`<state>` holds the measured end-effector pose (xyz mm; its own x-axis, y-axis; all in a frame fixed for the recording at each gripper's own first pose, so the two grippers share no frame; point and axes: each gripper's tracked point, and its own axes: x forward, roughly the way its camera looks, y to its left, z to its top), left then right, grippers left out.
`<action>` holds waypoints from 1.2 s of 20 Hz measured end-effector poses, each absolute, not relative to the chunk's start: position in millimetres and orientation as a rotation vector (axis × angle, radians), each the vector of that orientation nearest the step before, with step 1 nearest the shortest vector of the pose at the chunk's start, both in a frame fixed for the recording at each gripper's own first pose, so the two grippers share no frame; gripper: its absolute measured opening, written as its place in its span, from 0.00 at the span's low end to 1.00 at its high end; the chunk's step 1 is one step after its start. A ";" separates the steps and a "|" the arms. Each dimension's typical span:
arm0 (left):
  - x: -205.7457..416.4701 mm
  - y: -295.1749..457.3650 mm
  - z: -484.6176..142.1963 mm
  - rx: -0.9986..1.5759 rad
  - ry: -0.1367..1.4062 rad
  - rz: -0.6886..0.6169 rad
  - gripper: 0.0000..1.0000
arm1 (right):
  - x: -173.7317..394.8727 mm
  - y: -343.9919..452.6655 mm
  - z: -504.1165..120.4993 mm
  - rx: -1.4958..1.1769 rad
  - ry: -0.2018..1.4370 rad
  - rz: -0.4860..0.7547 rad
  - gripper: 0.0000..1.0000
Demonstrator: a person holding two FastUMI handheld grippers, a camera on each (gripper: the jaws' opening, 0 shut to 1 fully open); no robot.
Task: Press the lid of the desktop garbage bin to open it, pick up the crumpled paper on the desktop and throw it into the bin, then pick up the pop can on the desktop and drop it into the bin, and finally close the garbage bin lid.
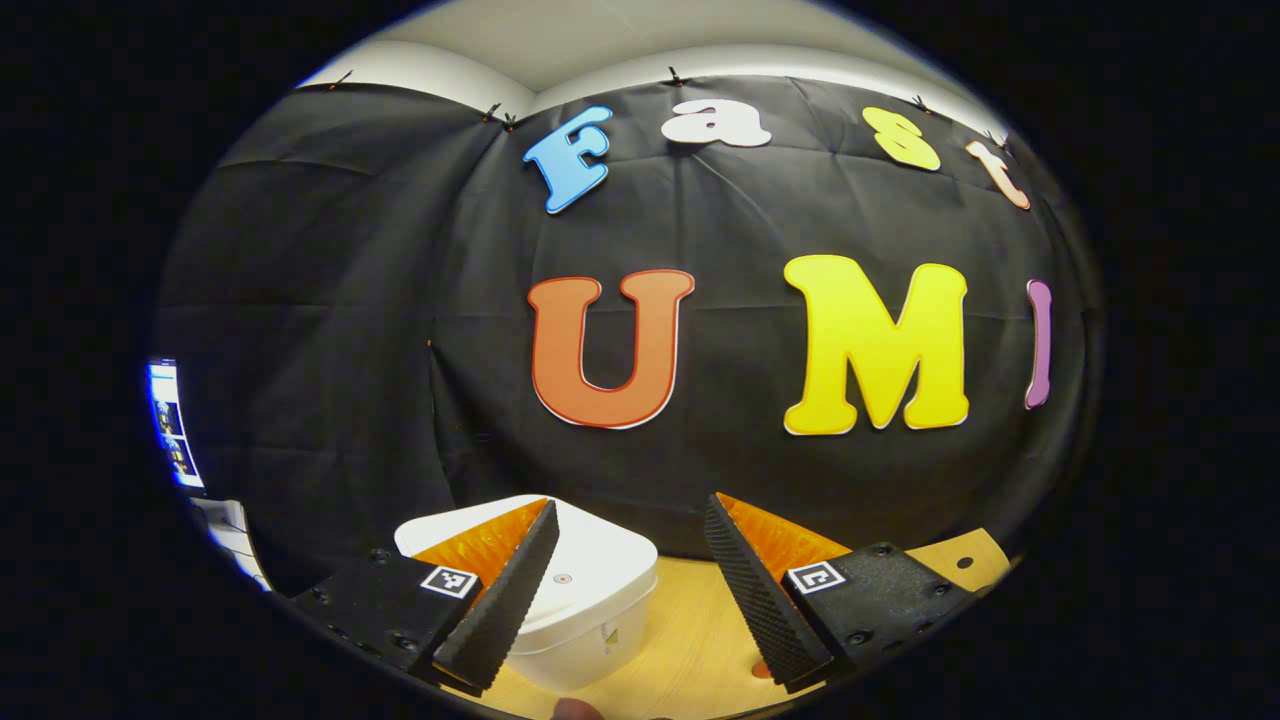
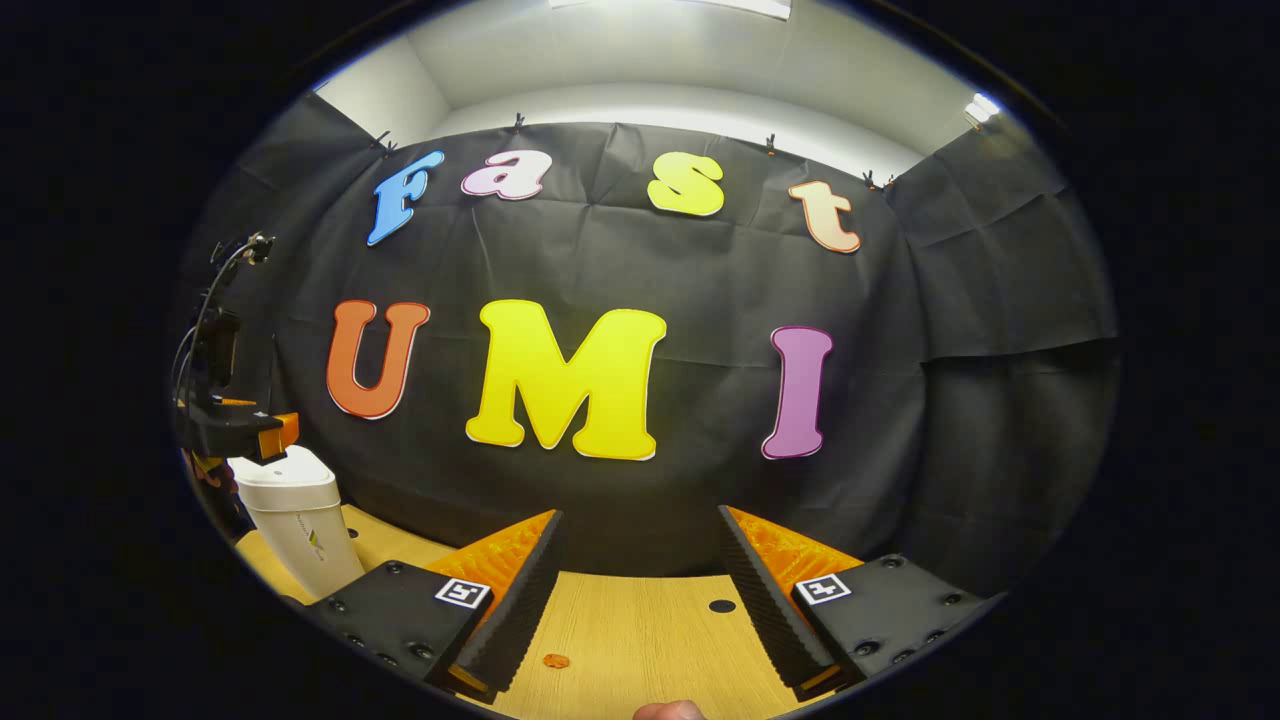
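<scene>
Wood counter point(image 2: 640, 620), dark booth. Bin point(image 1: 590, 600) lid down, just below/ahead of L tongs point(image 1: 630, 590); R tongs point(image 2: 640, 600) well apart from it. Both wide, empty. Step 1, prob: press lid. Next: lower L onto lid.

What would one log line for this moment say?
bin lid: closed | left gripper: open, over bin | right gripper: open, empty | desk

White garbage bin point(image 1: 585, 600) — lid closed — upright on the desktop point(image 1: 690, 650)
</scene>
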<state>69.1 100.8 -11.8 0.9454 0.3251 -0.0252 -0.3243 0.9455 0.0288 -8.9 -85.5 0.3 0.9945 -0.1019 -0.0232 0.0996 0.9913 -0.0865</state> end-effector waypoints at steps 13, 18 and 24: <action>93.1 155.3 -55.7 -0.047 0.164 0.612 0.93 | -0.7 -89.5 7.0 -0.117 0.027 -0.099 0.94; 97.6 157.5 -82.5 -0.122 0.208 0.621 0.93 | 1.8 -98.3 0.0 -0.118 0.050 -0.115 0.94; 95.5 173.1 -101.1 -0.117 0.243 0.684 0.60 | 3.3 -99.1 -5.0 -0.123 0.063 -0.115 0.94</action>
<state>95.5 173.1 -101.1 0.7482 0.6106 -0.2595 -0.6378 0.7697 -0.0276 3.3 -99.1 -5.0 0.9915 -0.1180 -0.0553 0.1103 0.9859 -0.1255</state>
